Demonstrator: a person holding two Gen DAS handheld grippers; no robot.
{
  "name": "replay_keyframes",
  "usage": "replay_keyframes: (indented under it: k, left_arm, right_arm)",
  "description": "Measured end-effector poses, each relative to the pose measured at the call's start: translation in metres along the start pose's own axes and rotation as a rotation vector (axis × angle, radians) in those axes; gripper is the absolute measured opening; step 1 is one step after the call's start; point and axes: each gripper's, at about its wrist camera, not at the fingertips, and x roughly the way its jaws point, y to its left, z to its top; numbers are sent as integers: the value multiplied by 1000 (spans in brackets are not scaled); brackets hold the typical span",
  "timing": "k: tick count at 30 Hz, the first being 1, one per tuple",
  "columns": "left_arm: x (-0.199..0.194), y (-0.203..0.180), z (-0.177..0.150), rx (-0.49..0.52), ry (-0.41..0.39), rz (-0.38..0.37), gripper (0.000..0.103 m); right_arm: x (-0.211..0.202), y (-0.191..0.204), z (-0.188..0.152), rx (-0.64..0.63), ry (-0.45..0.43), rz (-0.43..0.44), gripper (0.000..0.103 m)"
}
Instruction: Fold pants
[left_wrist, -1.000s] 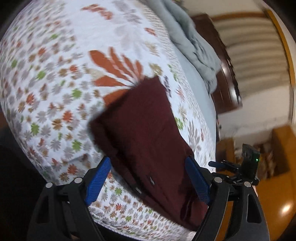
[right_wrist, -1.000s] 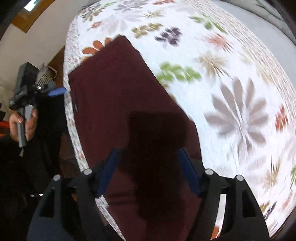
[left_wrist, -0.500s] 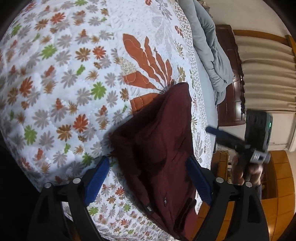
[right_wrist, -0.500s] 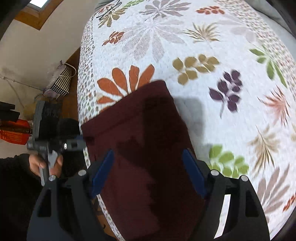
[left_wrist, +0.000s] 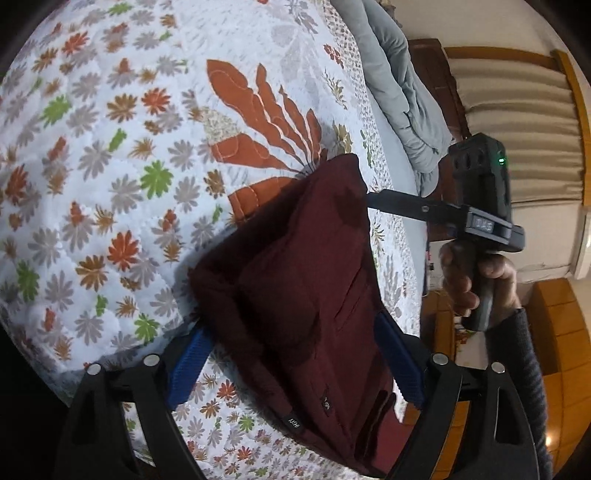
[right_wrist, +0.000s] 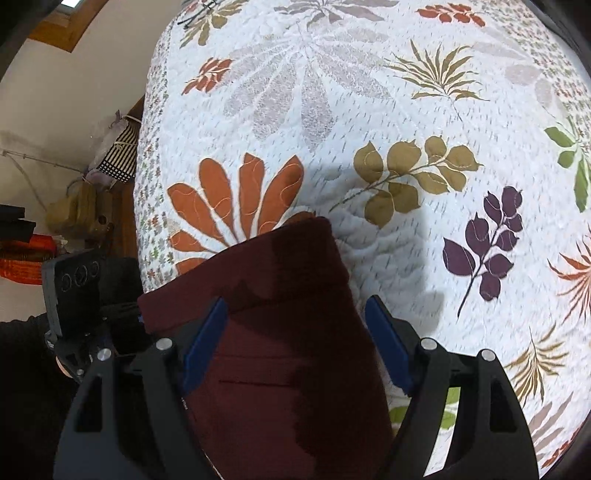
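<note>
pants: we are seeing maroon pants (left_wrist: 295, 280) lying on the bed's floral quilt (left_wrist: 110, 147), near its edge, already folded into a long strip.
long axis: we are reading it as running away from both tongs, far folded end toward the orange leaf.
left tongs (left_wrist: 295, 363): spread, straddling the waistband end, pads not pressing.
right tongs (right_wrist: 295, 343): spread, hanging over the strip nearer the far end, nothing pinched.
nearer hand: we are judging the right nearer the far end, the left nearer the waistband.
</note>
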Motion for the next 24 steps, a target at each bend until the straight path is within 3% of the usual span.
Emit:
replay_keyframes:
  k: [11, 13, 15, 17, 20, 22, 24]
  left_arm:
    - [-7, 9, 0, -16, 39, -30, 85]
    - [-9, 10, 0, -24, 45, -18, 78]
    - [-10, 13, 0, -26, 52, 11, 58]
    - [-14, 19, -2, -33, 60, 21, 49]
    - [-15, 22, -2, -26, 63, 30, 46]
    - [-15, 20, -4, -7, 58, 44, 44]
    - [-15, 19, -5, 7, 55, 51, 41]
  right_arm:
    - [30, -16, 21, 3, 61, 43, 81]
    - [33, -15, 25, -4, 64, 48, 82]
    - [35, -14, 29, -5, 69, 54, 83]
    - [38, -13, 32, -14, 84, 52, 84]
    - [39, -11, 34, -19, 96, 53, 81]
    - [40, -8, 34, -22, 103, 52, 75]
    - [40, -4, 34, -24, 109, 62, 62]
